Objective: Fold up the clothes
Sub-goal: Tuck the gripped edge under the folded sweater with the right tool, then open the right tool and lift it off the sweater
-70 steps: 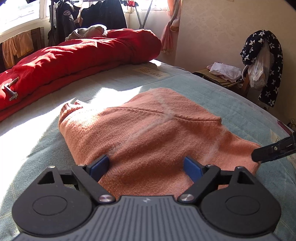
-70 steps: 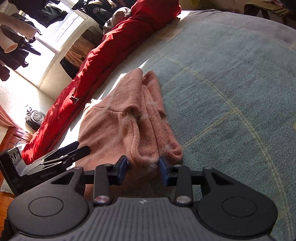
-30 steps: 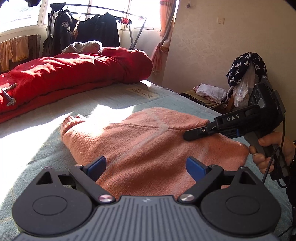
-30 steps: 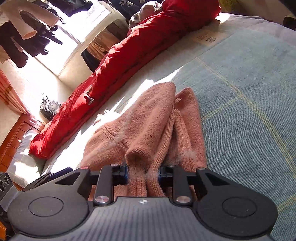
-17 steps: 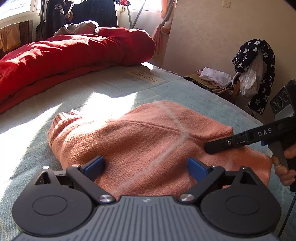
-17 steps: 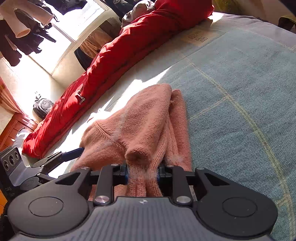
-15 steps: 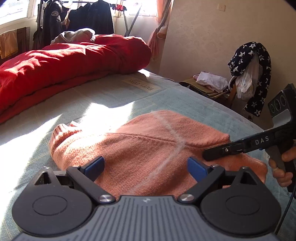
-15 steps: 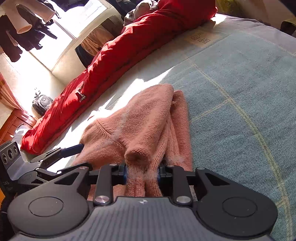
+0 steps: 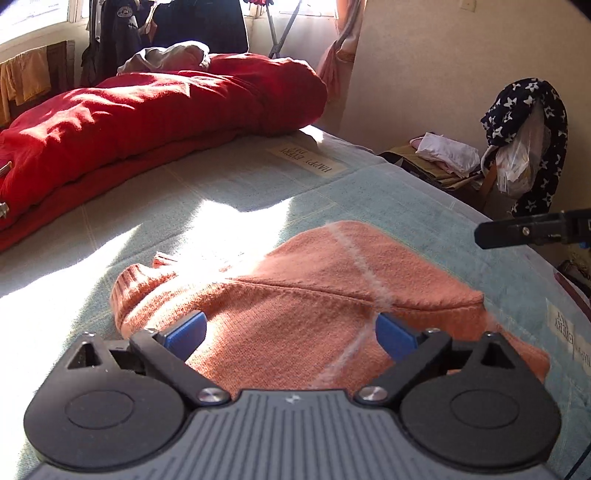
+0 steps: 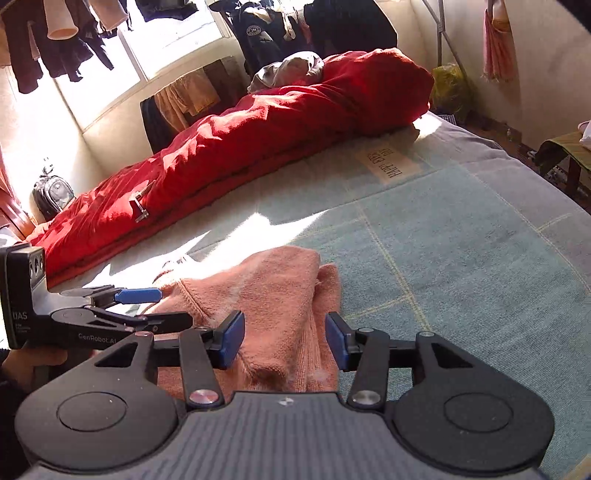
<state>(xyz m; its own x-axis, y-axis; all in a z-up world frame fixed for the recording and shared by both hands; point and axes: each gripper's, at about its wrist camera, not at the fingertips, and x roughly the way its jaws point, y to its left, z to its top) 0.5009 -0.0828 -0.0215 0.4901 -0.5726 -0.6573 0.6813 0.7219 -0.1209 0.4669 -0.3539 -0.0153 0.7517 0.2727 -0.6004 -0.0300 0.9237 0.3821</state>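
Sunlight from the bedroom window falls across the pale blue-green bed cover (image 9: 229, 184), where we find the salmon-pink knit sweater (image 9: 314, 317) lying in a compact, layered bundle near the bed's near edge, a seam and a fuzzy pale stripe crossing its top. Behind it a red duvet (image 9: 147, 107) is bunched along the far side of the bed, and dark garments hang on a rack (image 10: 280, 22) by the window. We hold the left tongs (image 9: 291, 330) low over the sweater with the blue pads spread wide, one to either side of the knit and gripping nothing; they seem placed there to steady or press the bundle, though we cannot tell whether they touch it. Our right tongs (image 10: 284, 339) are likewise released, their pads parted just above a rolled ridge of the sweater (image 10: 284, 317) at its right-hand end, and in the left camera they show only as a dark tip (image 9: 532, 229) raised clear of the fabric. We judge that the sweater already lies folded over on itself, with doubled layers visible at that end; whether a further fold is meant or the bundle is finished, these views do not settle.
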